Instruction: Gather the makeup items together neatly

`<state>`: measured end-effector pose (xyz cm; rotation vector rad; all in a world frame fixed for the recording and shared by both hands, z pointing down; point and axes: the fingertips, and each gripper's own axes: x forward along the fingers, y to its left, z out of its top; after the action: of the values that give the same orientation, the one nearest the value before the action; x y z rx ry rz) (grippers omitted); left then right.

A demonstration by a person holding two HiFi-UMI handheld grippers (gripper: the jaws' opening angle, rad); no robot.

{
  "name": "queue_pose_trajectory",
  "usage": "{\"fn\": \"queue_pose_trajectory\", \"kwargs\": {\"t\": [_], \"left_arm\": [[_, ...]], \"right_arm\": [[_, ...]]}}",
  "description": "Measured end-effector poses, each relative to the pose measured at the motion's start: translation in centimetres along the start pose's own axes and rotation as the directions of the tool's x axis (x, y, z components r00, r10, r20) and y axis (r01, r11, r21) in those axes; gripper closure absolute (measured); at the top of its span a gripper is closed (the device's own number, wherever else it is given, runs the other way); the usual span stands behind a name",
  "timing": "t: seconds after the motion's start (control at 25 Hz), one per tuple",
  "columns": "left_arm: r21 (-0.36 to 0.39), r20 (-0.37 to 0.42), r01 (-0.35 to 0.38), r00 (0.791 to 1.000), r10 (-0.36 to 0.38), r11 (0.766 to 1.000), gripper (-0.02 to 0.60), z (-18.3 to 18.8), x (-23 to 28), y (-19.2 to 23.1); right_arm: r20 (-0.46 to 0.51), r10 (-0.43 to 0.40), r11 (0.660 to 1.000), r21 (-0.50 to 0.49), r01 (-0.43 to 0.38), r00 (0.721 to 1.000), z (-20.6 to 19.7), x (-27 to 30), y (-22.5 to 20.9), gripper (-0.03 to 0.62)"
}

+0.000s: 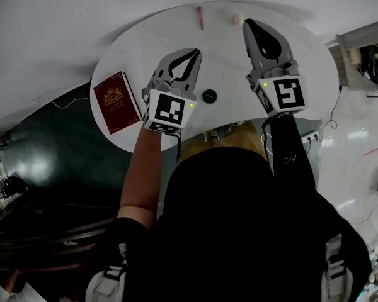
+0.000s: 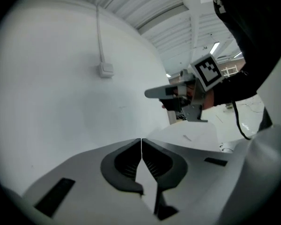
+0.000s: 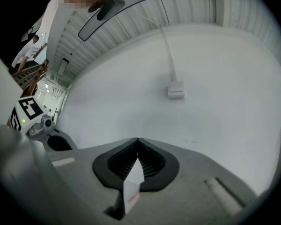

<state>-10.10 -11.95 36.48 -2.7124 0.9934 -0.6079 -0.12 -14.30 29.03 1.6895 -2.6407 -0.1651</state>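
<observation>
Plainly, the gathering is not done. The makeup lies scattered over the tabletop [image 1: 223,61]: a pink stick [image 1: 200,17] and a pale lump [image 1: 238,19] sit near each other at the far edge, a black disc [image 1: 209,95] lies alone about the middle, and a red case [image 1: 116,101] lies at the left edge, well apart from all of them. No two pieces touch, so every one has yet to be brought in. By my judgement the far-edge pair is the nearest thing to a group.

My left claw [image 1: 190,55] hangs over the tabletop between the red case and the black disc. Its jaws are pressed together with nothing in them. My right claw [image 1: 247,24] reaches toward the far edge, its tip just beside the pale lump, and its jaws too are closed on nothing.

At the near edge a small shiny thing [image 1: 212,134] peeps out past my own head. It may be another makeup piece, but too little of it shows to say. The pale lump is too small to name. Both gripper views look over the table at a white wall with a cable box [image 2: 105,69], so they show none of the makeup.
</observation>
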Motion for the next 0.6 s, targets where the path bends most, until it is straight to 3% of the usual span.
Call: {"fn": "queue_pose_trajectory", "kwargs": {"t": [0.12, 0.24, 0.48, 0.6], "left_arm": [[0.008, -0.11, 0.122, 0.987, -0.121, 0.992, 0.569, -4.2, 0.3, -3.0], [0.057, -0.211, 0.265, 0.946, -0.248, 0.963, 0.568, -7.7, 0.5, -6.3], [0.077, -0.371, 0.51, 0.812, -0.45, 0.857, 0.558, -13.6, 1.2, -12.2], [0.067, -0.447, 0.599, 0.733, -0.513, 0.798, 0.486, -16.4, 1.5, -14.6]], "right_arm": [[0.0, -0.005, 1.0, -0.003, 0.005, 1.0, -0.2, -0.2, 0.1, 0.589], [0.006, -0.007, 1.0, -0.019, 0.007, 1.0, -0.4, -0.6, 0.0, 0.589], [-0.013, -0.022, 1.0, -0.015, 0.022, 1.0, -0.5, -0.9, 0.2, 0.589], [-0.021, -0.022, 1.0, -0.023, 0.021, 1.0, -0.5, -1.1, 0.4, 0.589]]}}
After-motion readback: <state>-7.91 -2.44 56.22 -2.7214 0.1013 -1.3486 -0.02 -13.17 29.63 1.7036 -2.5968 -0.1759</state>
